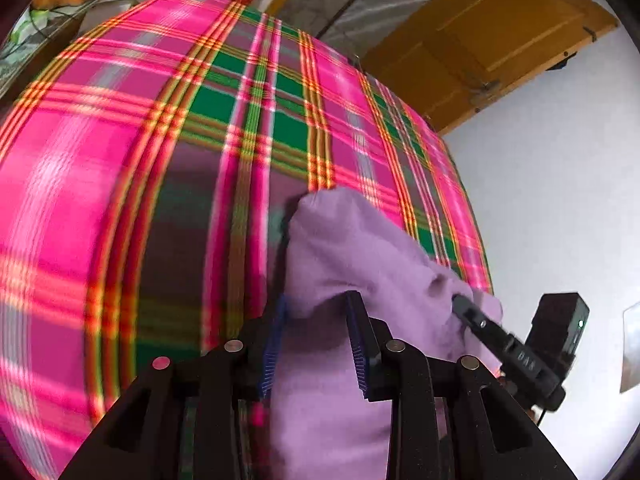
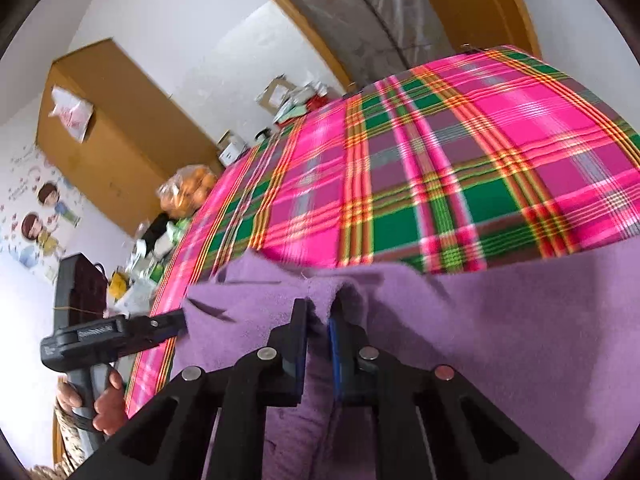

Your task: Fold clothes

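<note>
- Where the left claw (image 1: 316, 312) reaches up from the bottom of the left wrist view, its ribbed blue pads (image 1: 357, 340) pinch a thick bunch of the lilac garment (image 1: 352, 248), a soft, fuzzy, fleece-like fabric that bulges into a rounded peak above them.
- The right claw (image 2: 319, 318) rises from the bottom centre of its own view, pressed nearly together on a thin puckered fold of the same garment (image 2: 500, 340), whose nap spreads wide across the lower right.
- Both views show the garment over a plaid cloth (image 1: 160, 120) of hot pink, green and yellow-red stripes, smooth and flat-woven; whether a bed or a table lies beneath it cannot be told.
- At lower left of the right wrist view, a hand (image 2: 102, 404) grips the grey handle of the other black, angular gripper.
- A crinkled clear bag of orange fruit (image 2: 188, 192) sits beside the cloth's edge.
- A brown wooden door (image 1: 488, 40) fills the upper right of the left wrist view.
</note>
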Tool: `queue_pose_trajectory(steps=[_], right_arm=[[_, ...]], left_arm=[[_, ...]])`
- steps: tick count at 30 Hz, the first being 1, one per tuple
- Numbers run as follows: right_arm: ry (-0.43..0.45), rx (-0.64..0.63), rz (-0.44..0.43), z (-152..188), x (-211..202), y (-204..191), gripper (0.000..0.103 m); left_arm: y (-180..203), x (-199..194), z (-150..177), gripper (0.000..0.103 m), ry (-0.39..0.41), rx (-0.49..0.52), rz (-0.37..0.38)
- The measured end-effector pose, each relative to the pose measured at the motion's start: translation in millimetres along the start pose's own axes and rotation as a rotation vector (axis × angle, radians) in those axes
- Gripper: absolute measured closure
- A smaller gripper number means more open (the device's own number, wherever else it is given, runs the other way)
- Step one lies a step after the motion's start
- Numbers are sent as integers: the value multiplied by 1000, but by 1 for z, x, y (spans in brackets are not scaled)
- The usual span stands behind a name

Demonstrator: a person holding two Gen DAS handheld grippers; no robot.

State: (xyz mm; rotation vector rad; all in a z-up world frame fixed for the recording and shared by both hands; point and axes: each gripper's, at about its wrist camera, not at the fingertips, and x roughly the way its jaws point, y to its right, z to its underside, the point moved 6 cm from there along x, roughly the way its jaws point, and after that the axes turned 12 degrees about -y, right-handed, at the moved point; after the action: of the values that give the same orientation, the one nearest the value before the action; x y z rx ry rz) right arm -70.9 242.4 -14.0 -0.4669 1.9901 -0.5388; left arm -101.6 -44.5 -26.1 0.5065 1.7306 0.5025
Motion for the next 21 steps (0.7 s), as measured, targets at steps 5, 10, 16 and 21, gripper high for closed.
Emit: queue_pose_trajectory(steps=[5, 10, 16, 21], right_arm=[[-3, 42, -5, 1, 4, 14, 93], [-9, 60, -43, -1, 6, 17, 91], [-7, 85, -76, -6, 7, 17, 88], [10, 83, -42, -8, -2, 20, 86]], left_arm=[[0, 23, -30, 71, -35, -12, -7], [-5, 26, -41, 69, -42, -38, 30], [-8, 25, -33, 69, -34, -54, 87], [-13, 23, -38, 69, -37, -95, 148]])
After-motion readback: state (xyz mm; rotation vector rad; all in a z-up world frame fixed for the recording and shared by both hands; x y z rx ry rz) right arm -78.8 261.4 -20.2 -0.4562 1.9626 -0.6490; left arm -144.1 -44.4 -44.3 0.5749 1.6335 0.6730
